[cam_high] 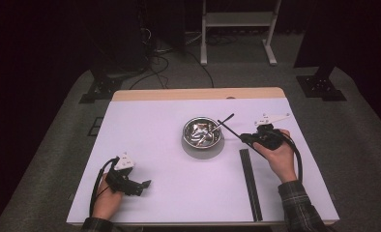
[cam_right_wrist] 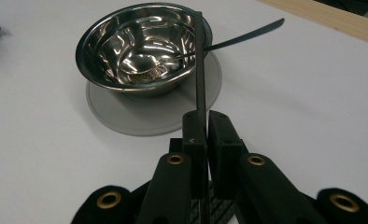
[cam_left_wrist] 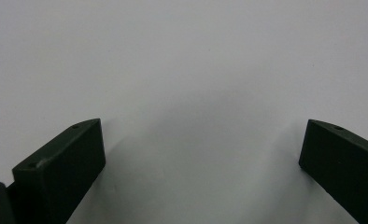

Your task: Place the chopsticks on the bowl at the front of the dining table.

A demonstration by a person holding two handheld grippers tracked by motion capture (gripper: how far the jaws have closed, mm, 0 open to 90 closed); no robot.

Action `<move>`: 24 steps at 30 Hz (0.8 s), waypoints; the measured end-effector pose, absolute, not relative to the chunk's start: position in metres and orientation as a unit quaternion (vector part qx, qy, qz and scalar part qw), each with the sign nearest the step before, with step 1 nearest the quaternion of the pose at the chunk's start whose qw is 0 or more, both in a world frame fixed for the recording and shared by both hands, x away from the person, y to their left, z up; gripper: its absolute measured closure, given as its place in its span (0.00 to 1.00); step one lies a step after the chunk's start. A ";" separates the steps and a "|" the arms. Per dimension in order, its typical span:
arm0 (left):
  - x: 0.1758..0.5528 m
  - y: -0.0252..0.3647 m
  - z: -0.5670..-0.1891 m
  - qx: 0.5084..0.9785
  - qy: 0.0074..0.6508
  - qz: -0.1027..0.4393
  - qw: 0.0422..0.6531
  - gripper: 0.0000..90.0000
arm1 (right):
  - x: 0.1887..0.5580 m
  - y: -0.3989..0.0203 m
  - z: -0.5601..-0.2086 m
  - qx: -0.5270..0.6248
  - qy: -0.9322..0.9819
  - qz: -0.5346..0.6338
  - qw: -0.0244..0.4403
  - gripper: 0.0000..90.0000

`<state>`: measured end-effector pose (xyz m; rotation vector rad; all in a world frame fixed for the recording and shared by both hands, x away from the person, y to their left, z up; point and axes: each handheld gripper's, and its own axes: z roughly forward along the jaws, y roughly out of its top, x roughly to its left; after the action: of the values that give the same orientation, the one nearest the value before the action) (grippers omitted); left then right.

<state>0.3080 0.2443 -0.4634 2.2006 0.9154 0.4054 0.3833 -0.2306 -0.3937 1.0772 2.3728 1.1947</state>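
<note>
High view: right gripper (cam_high: pixel 246 139) sits right of the bowl (cam_high: pixel 202 131), fingers clamped on a thin black strip (cam_high: pixel 229 126) that slants up-left toward the bowl rim. A second black strip (cam_high: pixel 251 183) lies flat on the counter (cam_high: pixel 154 145) near the right hand (cam_high: pixel 278 153), running toward the near edge. Left gripper (cam_high: pixel 142 185) rests low at the counter's near left, well apart from the bowl.

Right gripper view: the fingers (cam_right_wrist: pixel 194 135) stand closed edge-on against the strip (cam_right_wrist: pixel 200 79), which rises straight up the frame and crosses the bowl's (cam_right_wrist: pixel 145 46) rim. This view adds a grey disc (cam_right_wrist: pixel 126 116) under the bowl and a dark handle (cam_right_wrist: pixel 247 35) sticking out over the rim to the right; its working end inside blurs into reflections, so the utensil's kind is unclear. Whether the strip's far tip touches the bowl cannot be told.

Left gripper view: fingers (cam_left_wrist: pixel 63 165) wide apart, nothing between them, bare white counter (cam_left_wrist: pixel 187 70) ahead. Right finger is cut off by the frame edge.

The high view is too small to make out the bowl's contents.
</note>
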 end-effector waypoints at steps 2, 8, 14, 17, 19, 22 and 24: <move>0.308 0.244 -0.463 0.851 0.354 0.157 0.354 0.00 | 0.386 -0.227 -0.393 0.370 0.820 0.414 0.136 0.95; 0.308 0.244 -0.463 0.852 0.353 0.157 0.353 0.00 | 0.396 -0.215 -0.394 0.370 0.820 0.417 0.132 0.95; 0.308 0.245 -0.463 0.852 0.353 0.157 0.353 0.00 | 0.405 -0.205 -0.395 0.371 0.820 0.415 0.129 0.95; 0.308 0.245 -0.463 0.852 0.353 0.157 0.353 0.00 | 0.409 -0.201 -0.394 0.372 0.819 0.417 0.128 0.95; 0.308 0.245 -0.463 0.852 0.353 0.157 0.353 0.00 | 0.413 -0.197 -0.393 0.373 0.819 0.416 0.128 0.95; 0.308 0.245 -0.463 0.853 0.353 0.157 0.352 0.00 | 0.417 -0.192 -0.392 0.371 0.820 0.417 0.128 0.95; 0.308 0.245 -0.463 0.852 0.354 0.156 0.352 0.00 | 0.420 -0.188 -0.391 0.370 0.821 0.416 0.128 0.95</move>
<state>0.3080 0.2446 -0.4633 2.2055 0.9147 0.4041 0.4202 -0.1883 -0.3909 1.0779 2.3877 1.2099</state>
